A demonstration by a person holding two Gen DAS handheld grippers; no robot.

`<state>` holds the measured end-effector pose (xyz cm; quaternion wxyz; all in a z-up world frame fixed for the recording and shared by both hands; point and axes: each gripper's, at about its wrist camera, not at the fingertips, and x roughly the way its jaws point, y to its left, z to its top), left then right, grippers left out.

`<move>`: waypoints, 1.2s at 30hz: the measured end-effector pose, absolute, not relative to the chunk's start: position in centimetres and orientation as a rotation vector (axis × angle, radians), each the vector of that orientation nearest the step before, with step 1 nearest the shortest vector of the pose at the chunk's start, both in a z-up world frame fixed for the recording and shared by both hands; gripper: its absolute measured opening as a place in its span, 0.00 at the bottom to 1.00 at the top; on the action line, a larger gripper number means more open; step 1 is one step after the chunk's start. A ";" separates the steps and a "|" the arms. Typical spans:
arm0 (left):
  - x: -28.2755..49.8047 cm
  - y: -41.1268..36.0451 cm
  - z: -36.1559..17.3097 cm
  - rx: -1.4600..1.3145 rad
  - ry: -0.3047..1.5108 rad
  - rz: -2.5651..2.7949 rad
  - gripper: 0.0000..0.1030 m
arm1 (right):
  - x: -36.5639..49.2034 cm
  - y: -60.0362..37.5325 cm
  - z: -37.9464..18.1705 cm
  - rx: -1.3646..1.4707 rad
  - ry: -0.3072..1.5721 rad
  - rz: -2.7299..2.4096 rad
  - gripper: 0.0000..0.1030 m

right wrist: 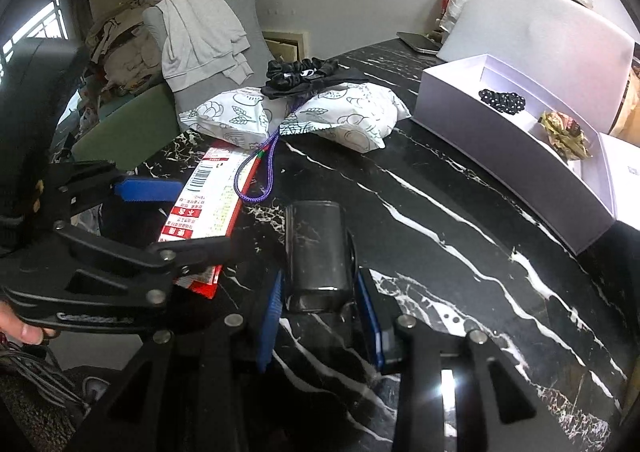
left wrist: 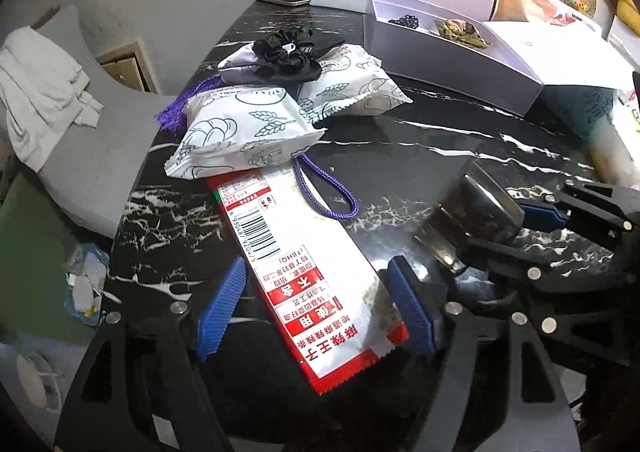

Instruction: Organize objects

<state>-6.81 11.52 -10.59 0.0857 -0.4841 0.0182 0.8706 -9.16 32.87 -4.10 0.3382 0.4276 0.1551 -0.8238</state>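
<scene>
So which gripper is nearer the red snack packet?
Left. The left gripper straddles the red snack packet, its open fingers on either side of it. The right gripper sits off to the packet's side, closed around a dark box.

glossy marble table [right wrist: 460, 219], shiny plastic snack packet [left wrist: 316, 276]

Blurred pale packet [left wrist: 612, 147] cut off at right edge

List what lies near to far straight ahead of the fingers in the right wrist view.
right gripper → dark shiny box → purple cord loop → white printed packets → black scrunchie
</scene>
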 end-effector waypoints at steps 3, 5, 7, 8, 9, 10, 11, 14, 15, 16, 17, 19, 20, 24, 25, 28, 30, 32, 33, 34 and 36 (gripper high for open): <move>-6.5 11.6 -10.6 -1.409 0.094 2.596 0.66 | -9.3 32.9 -4.3 1.120 0.393 -2.144 0.35; -6.3 11.6 -10.6 -1.399 0.116 2.584 0.64 | -9.3 33.1 -4.5 1.124 0.392 -2.143 0.35; -5.9 11.5 -10.5 -1.392 0.120 2.560 0.63 | -9.3 33.3 -4.5 1.125 0.389 -2.144 0.35; -5.7 11.4 -10.5 -1.390 0.120 2.542 0.63 | -9.3 33.5 -4.4 1.124 0.386 -2.145 0.35; -5.4 11.4 -10.4 -1.389 0.116 2.522 0.62 | -9.2 33.8 -4.4 1.122 0.383 -2.146 0.35; -5.1 11.4 -10.3 -1.389 0.113 2.505 0.62 | -9.2 34.0 -4.4 1.122 0.380 -2.149 0.35; -4.8 11.5 -10.3 -1.387 0.109 2.486 0.62 | -9.2 34.2 -4.4 1.124 0.377 -2.152 0.35; -3.9 11.7 -10.2 -1.382 0.112 2.443 0.61 | -9.0 34.9 -4.3 1.128 0.377 -2.162 0.35; -3.5 11.9 -10.1 -1.383 0.121 2.433 0.61 | -8.8 35.1 -4.3 1.130 0.383 -2.168 0.35; -3.4 12.0 -10.2 -1.385 0.127 2.429 0.61 | -8.7 35.3 -4.3 1.131 0.390 -2.172 0.35; -3.3 12.1 -10.1 -1.386 0.131 2.432 0.61 | -8.5 35.4 -4.4 1.130 0.395 -2.173 0.35; -3.2 12.1 -10.2 -1.385 0.123 2.442 0.62 | -8.2 35.6 -4.4 1.129 0.392 -2.173 0.35; -3.3 12.1 -10.2 -1.386 0.116 2.456 0.62 | -8.1 35.7 -4.5 1.130 0.390 -2.172 0.35; -3.7 12.3 -10.4 -1.390 0.104 2.491 0.67 | -8.1 35.5 -4.8 1.138 0.397 -2.176 0.35; -3.9 12.4 -10.4 -1.391 0.113 2.503 0.68 | -8.1 35.4 -4.8 1.134 0.393 -2.178 0.35; -4.1 13.0 -10.7 -1.389 0.159 2.536 0.72 | -8.2 35.3 -4.8 1.131 0.385 -2.176 0.35; -4.2 13.0 -10.8 -1.389 0.147 2.547 0.73 | -8.2 35.2 -4.6 1.116 0.388 -2.189 0.37; -4.3 12.9 -10.8 -1.384 0.140 2.556 0.72 | -8.3 35.1 -4.4 1.091 0.389 -2.212 0.48; -4.2 12.8 -10.8 -1.375 0.140 2.562 0.66 | -8.4 35.1 -4.3 1.078 0.382 -2.221 0.49; -4.2 12.7 -10.7 -1.369 0.136 2.566 0.60 | -8.5 35.2 -4.2 1.065 0.372 -2.224 0.51; -4.1 12.7 -10.6 -1.369 0.144 2.550 0.57 | -8.7 35.1 -4.0 1.038 0.352 -2.232 0.52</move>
